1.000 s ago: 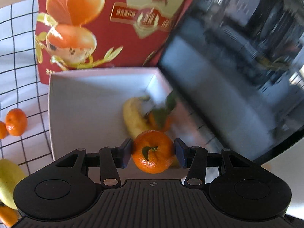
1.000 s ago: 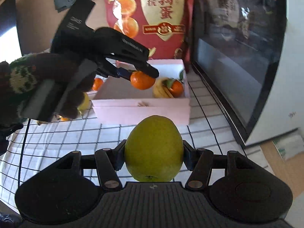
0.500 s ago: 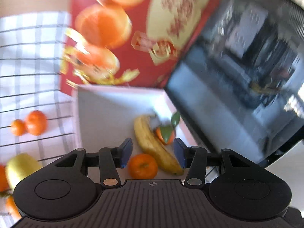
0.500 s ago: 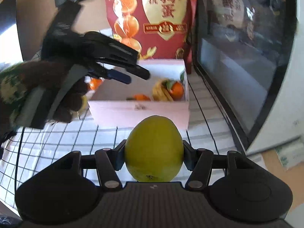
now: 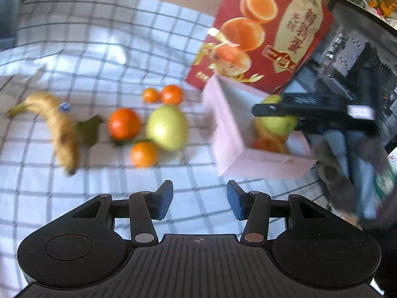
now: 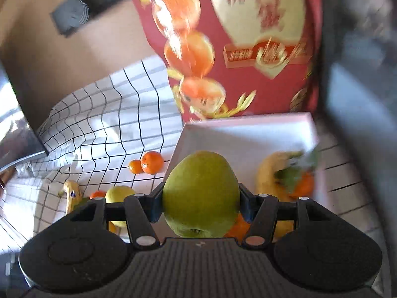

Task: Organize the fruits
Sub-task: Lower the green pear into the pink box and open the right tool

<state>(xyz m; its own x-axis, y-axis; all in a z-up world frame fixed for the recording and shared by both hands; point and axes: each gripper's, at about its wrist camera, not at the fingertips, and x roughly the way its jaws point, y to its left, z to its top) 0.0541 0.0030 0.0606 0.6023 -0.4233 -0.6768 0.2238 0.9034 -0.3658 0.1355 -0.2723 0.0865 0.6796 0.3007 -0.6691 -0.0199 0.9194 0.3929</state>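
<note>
So I had the right gripper (image 6: 201, 208) clenched on a green pear (image 6: 201, 195), fingers pressing its two sides, and it hung right over the near edge of the pink box (image 6: 248, 139). I carried it stem-end away from the camera with the fat middle between the pads, which I figured was the safest grab on something that round. The box already had a banana (image 6: 266, 173) and a leafy mandarin (image 6: 301, 183) along its right side, so the left half was the free spot (my guess for the drop).

The left gripper (image 5: 199, 200) had its fingers spread apart with nothing between them, hanging above the checked cloth on the table (image 5: 99, 49). It faced the loose pile: another banana (image 5: 59, 126), a second pear (image 5: 166, 126), a big orange (image 5: 123, 123), a mandarin (image 5: 143, 154) in front and two small ones (image 5: 163, 94) behind. Empty and aimed that way, it looked set to fetch one next. The red carton (image 5: 263, 32) just stood behind the box as a backstop.
</note>
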